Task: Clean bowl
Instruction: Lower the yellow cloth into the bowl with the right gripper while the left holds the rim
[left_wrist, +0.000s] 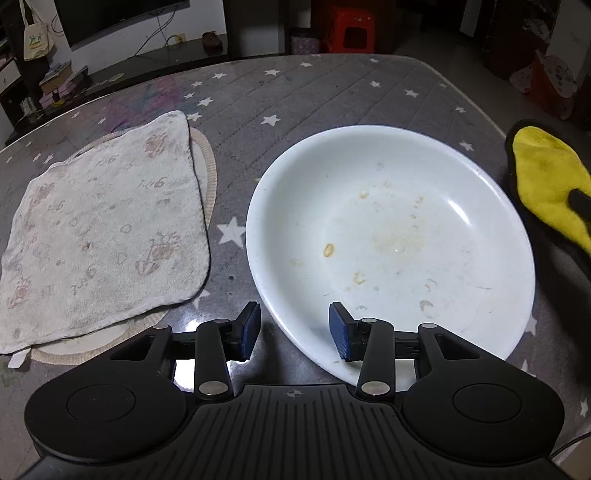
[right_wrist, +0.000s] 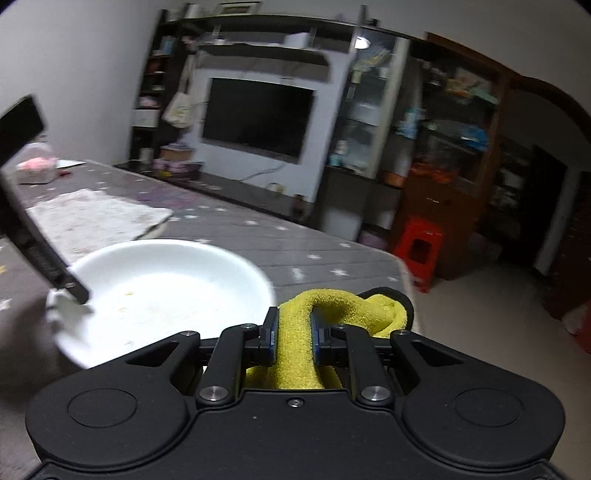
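A white bowl with yellowish food smears lies on the grey star-patterned table. My left gripper is open, its jaws astride the bowl's near rim, one finger outside and one over the inside. My right gripper is shut on a yellow cloth with a black edge, held just right of the bowl. The cloth also shows at the right edge of the left wrist view. The left gripper's body shows in the right wrist view, at the bowl's left rim.
A white patterned towel lies flat on a round mat left of the bowl. A red stool stands beyond the table's far corner. A TV and shelves line the wall.
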